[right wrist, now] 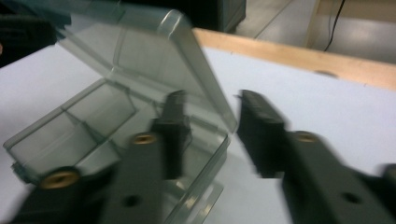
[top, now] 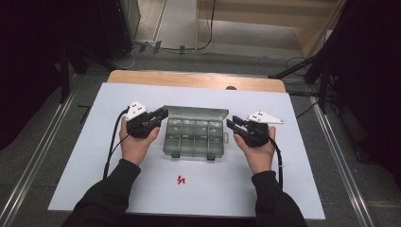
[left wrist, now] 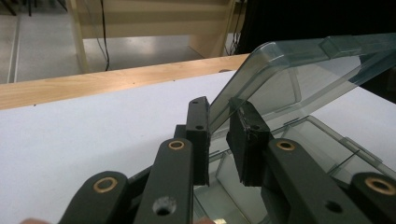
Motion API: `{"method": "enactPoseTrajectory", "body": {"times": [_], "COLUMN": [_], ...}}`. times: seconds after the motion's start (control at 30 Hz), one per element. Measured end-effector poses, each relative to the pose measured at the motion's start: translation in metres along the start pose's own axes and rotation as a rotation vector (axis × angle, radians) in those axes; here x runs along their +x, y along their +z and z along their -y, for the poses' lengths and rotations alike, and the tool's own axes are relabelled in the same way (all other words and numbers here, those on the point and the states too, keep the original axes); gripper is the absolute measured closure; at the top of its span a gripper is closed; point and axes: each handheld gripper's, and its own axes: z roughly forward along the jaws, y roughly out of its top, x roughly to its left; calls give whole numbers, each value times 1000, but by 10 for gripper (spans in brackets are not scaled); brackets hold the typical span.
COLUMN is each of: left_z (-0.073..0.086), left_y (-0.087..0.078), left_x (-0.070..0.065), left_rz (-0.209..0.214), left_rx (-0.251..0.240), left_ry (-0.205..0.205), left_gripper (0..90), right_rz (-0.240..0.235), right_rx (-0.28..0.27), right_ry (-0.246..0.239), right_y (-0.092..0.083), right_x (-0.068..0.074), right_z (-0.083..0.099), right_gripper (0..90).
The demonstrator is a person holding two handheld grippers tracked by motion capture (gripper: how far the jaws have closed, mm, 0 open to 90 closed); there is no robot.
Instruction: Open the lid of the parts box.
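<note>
A clear plastic compartment box (top: 194, 137) stands mid-table with its lid (top: 196, 112) tilted up. In the left gripper view the lid (left wrist: 299, 79) rises from the box base (left wrist: 327, 140), and its near edge runs between my left gripper's (left wrist: 219, 103) pads, which close on it. In the high view that left gripper (top: 163, 113) sits at the box's left rear corner. My right gripper (top: 231, 122) is at the box's right side. Its jaws (right wrist: 212, 96) stand apart and blurred, one inside the box (right wrist: 84, 126), one outside, with the lid's (right wrist: 149, 51) corner between them, untouched.
Small red pieces (top: 181, 180) lie on the white mat (top: 94, 156) in front of the box. A wooden table edge (top: 189, 79) runs behind the mat. Cables trail from both grippers along the forearms.
</note>
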Motion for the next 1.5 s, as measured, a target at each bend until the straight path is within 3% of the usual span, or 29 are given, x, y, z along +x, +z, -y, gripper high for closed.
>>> {"method": "enactPoseTrajectory", "body": {"times": [0.1,0.2,0.3,0.47,0.53,0.73,0.77,0.8,0.83,0.87,0.93,1.03,1.17,1.23,1.3,1.37,1.5], "left_z": [0,-1,0,-2,-2,-2,-2,1,1,4,5,4,-4,-7,-7,-8,-8], "left_y": [0,0,0,1,1,4,6,12,12,18,21,24,23,24,25,25,25], "left_x": [0,-1,-2,1,1,3,4,6,6,11,12,15,13,11,10,13,14], "left_rz": [3,1,3,11,13,9,6,-18,-18,-21,-18,-11,6,17,-4,-6,-6], "left_rx": [6,5,2,-3,-3,7,12,50,50,90,98,100,63,58,56,56,50], "left_ry": [-2,-5,-9,-8,-6,-13,-18,-29,-29,-75,-86,-62,-12,8,36,15,7], "left_gripper": [771,770,771,773,773,785,779,691,681,655,613,613,620,659,697,783,797], "right_rz": [-34,-21,-25,-87,-72,-63,-62,-63,-65,-67,-68,-67,-66,-62,-60,-55,-51], "right_rx": [-12,-16,-39,-67,-67,-66,-65,-64,-64,-63,-61,-55,-49,-51,-49,-48,-44], "right_ry": [-26,-59,-41,-29,-16,4,5,21,25,31,35,29,28,24,31,34,27], "right_y": [4,7,11,19,18,18,19,19,19,19,20,21,22,24,25,26,29], "right_x": [3,6,3,-6,-7,-7,-7,-7,-7,-8,-8,-9,-10,-11,-11,-13,-17], "right_z": [-4,-7,-9,-8,-8,-8,-8,-8,-8,-8,-9,-11,-14,-16,-17,-18,-18], "right_gripper": [520,540,607,713,774,785,786,785,785,784,784,785,787,788,789,790,791]}}
